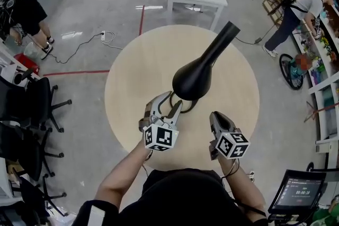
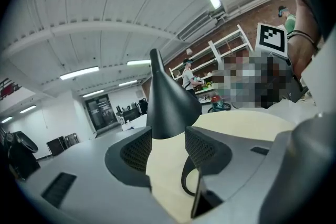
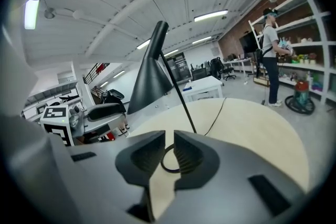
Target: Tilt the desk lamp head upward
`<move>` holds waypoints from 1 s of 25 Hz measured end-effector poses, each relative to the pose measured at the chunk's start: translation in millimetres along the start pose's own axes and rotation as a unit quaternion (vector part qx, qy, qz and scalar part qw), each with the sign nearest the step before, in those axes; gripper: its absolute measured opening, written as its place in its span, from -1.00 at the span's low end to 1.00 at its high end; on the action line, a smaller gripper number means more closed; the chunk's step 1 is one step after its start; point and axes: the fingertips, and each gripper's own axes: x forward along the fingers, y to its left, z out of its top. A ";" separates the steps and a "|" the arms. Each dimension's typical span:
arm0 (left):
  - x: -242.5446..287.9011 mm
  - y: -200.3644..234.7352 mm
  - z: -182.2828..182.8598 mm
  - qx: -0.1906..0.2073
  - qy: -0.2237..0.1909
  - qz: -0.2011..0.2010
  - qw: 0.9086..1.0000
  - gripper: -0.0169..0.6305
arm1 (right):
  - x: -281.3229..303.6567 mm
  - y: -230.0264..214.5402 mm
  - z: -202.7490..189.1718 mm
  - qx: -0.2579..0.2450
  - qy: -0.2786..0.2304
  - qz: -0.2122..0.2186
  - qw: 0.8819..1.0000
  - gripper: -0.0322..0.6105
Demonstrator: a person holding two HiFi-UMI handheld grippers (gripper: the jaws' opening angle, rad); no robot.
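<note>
Head view: lamp head [image 1: 193, 79] above worktop [image 1: 127, 87] middle
Left tongs [image 2: 168, 147]: open at its rim
Right tongs [image 3: 169, 147]: barely open, empty
Risk: unheld base ring [image 2: 182, 181] might tip, lol

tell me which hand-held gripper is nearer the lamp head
The left hand-held gripper: its open jaws reach the black lamp head; the right hand-held gripper sits apart from it.

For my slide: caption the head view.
Black desk lamp on round table, left gripper and right gripper beside it.
</note>
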 end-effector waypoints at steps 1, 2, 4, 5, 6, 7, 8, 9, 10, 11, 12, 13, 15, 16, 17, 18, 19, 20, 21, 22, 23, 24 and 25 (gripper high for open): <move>1.4 -0.3 -0.9 0.002 0.003 -0.001 1.000 -0.38 | 3.6 -0.3 -0.5 -0.003 0.002 -0.001 1.000 -0.80; 2.3 -0.4 -1.5 0.005 0.005 -0.001 1.000 -0.37 | 8.1 -0.9 -0.4 -0.006 0.004 0.000 1.000 -0.80; 2.2 -0.5 -0.2 0.019 0.005 0.003 1.000 -0.37 | 18.7 -4.0 2.7 -0.016 0.007 0.003 1.000 -0.80; 1.0 -0.7 0.9 0.032 0.005 0.007 0.999 -0.37 | 24.5 -6.5 5.2 -0.021 0.007 0.006 1.000 -0.80; -1.1 -0.7 1.6 0.044 0.007 0.011 0.999 -0.37 | 30.6 -9.5 7.9 -0.024 0.007 0.009 1.000 -0.80; -3.7 -0.4 1.5 0.053 0.010 0.014 0.998 -0.38 | 36.8 -12.8 10.5 -0.029 0.006 0.012 1.000 -0.80; -6.5 -0.2 0.7 0.059 0.015 0.016 0.998 -0.37 | 43.0 -16.4 13.1 -0.034 0.005 0.015 0.999 -0.80; -8.6 -0.5 -0.6 0.065 0.021 0.018 0.998 -0.37 | 49.2 -20.2 15.8 -0.041 0.003 0.018 0.999 -0.80; -9.3 -1.5 -2.1 0.072 0.026 0.018 0.997 -0.37 | 55.8 -24.0 19.2 -0.049 0.000 0.022 0.999 -0.80; -8.6 -3.1 -3.4 0.080 0.030 0.017 0.996 -0.37 | 63.1 -27.5 23.2 -0.059 -0.003 0.026 0.998 -0.80; -6.7 -5.0 -4.7 0.086 0.034 0.016 0.996 -0.37 | 71.5 -30.7 27.7 -0.070 -0.008 0.031 0.997 -0.80; -3.9 -7.0 -6.8 0.089 0.040 0.015 0.995 -0.37 | 80.7 -34.0 32.3 -0.081 -0.013 0.037 0.996 -0.80; 4.0 -10.1 -15.2 0.074 0.055 0.020 0.996 -0.37 | 101.1 -40.8 41.5 -0.108 -0.019 0.053 0.993 -0.80; 8.4 -10.7 -20.4 0.043 0.061 0.023 0.997 -0.37 | 111.9 -44.2 45.6 -0.128 -0.019 0.060 0.990 -0.80; 12.6 -10.7 -25.1 -0.008 0.063 0.024 0.998 -0.37 | 122.7 -47.2 48.9 -0.153 -0.017 0.065 0.986 -0.80; 15.1 -10.3 -28.3 -0.073 0.060 0.023 0.995 -0.37 | 132.3 -49.0 51.6 -0.183 -0.014 0.068 0.981 -0.80; 14.6 -9.7 -28.9 -0.143 0.050 0.019 0.988 -0.37 | 139.4 -48.8 54.0 -0.211 -0.011 0.070 0.975 -0.79; 10.8 -9.2 -26.9 -0.207 0.038 0.013 0.977 -0.37 | 143.4 -46.7 56.2 -0.232 -0.010 0.071 0.970 -0.79; 5.4 -9.4 -23.9 -0.262 0.026 0.006 0.965 -0.37 | 145.3 -43.6 57.9 -0.244 -0.010 0.073 0.967 -0.79; 0.8 -10.8 -21.6 -0.307 0.017 -0.001 0.952 -0.37 | 146.6 -41.2 58.8 -0.248 -0.011 0.078 0.966 -0.79; -1.6 -13.1 -20.8 -0.343 0.011 -0.010 0.939 -0.37 | 148.7 -40.4 58.8 -0.249 -0.011 0.083 0.965 -0.79; -2.0 -15.8 -21.0 -0.375 0.006 -0.019 0.927 -0.37 | 151.7 -40.4 58.1 -0.250 -0.011 0.089 0.964 -0.77; -1.3 -18.1 -20.9 -0.403 0.001 -0.028 0.915 -0.30 | 155.1 -40.2 57.5 -0.251 -0.011 0.095 0.963 -0.70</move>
